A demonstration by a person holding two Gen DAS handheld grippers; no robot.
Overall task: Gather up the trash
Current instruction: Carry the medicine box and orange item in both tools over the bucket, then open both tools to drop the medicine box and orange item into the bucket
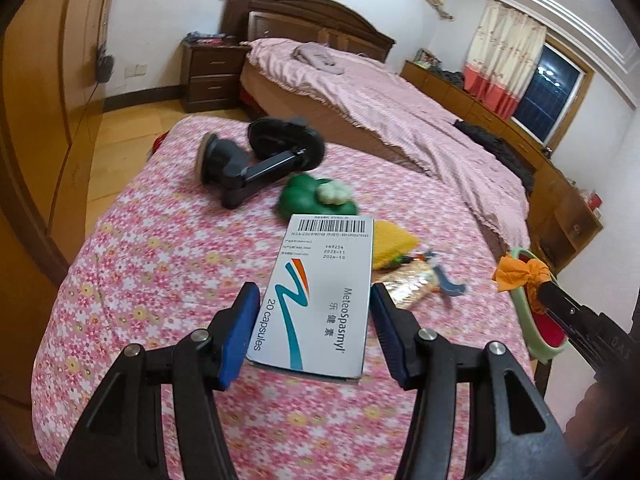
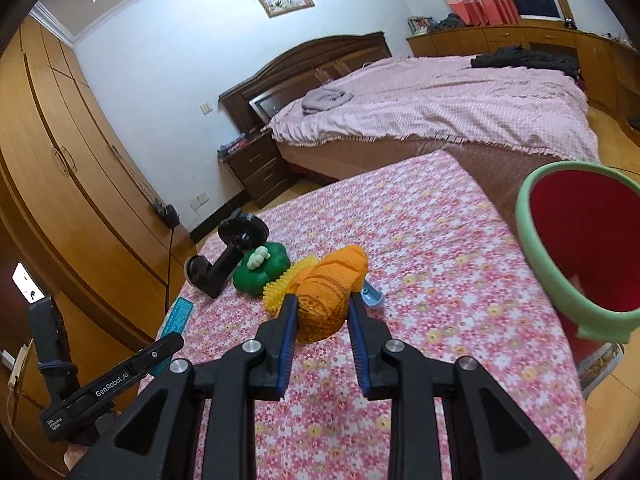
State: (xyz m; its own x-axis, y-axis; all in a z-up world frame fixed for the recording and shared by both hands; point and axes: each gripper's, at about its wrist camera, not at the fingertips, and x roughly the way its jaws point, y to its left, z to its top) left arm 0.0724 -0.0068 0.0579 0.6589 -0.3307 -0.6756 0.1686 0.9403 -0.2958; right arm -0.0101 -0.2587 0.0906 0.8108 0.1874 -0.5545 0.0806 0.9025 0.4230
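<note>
Left gripper [image 1: 312, 312] tilted downward at lower centre of its view, jaws clamped on a white box [image 1: 320, 296] raised above the floral surface [image 1: 140, 280]. Right gripper [image 2: 322, 320] likewise angled down, jaws pinching a crumpled orange wrapper [image 2: 328, 292], lifted clear of the surface.

Red bin [image 2: 580, 248] with green rim at right edge of the right view, beside the surface; visible inside bare, bottom cut off by the frame. In the left view, bin mostly hidden behind the right gripper.

Left on the surface, mid-frame: black holder [image 1: 256, 160], green toy [image 1: 308, 196], yellow spiky thing [image 1: 392, 248], a foil wrapper [image 1: 408, 284], partly covered by the box. Blue scrap [image 1: 450, 282] blurred.
</note>
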